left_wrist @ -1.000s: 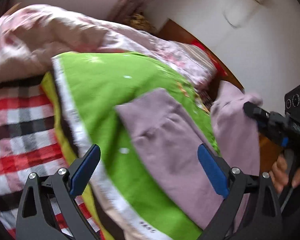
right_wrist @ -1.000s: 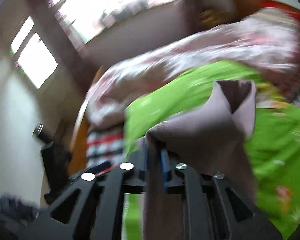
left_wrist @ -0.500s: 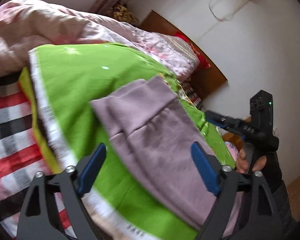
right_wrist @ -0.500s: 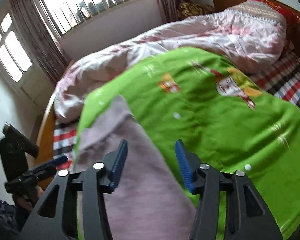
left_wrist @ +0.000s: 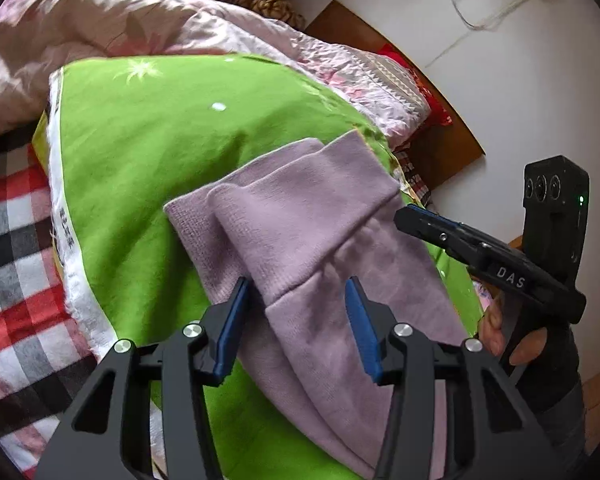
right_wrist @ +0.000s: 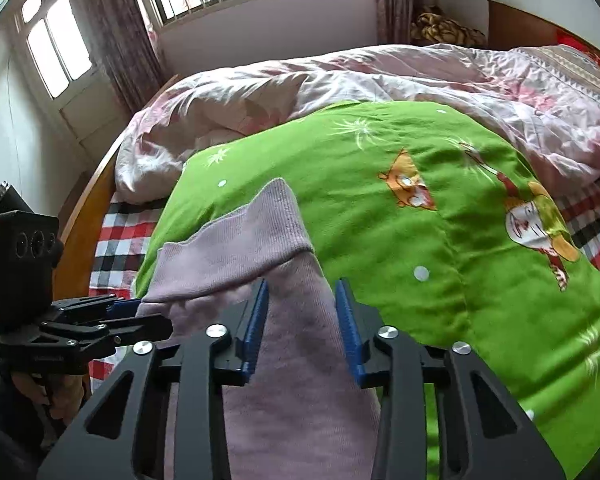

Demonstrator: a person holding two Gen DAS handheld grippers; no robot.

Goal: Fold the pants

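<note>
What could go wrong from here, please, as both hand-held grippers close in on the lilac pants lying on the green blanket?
1. The left hand-held gripper is closing over two stacked ribbed cuffs; it may catch only one layer of the pants.
2. The right hand-held gripper is closing with cloth between its jaws, not yet pinched; it might also snag the soft green blanket underneath.
3. The cuffs lie offset, so the fold may come out uneven.
</note>
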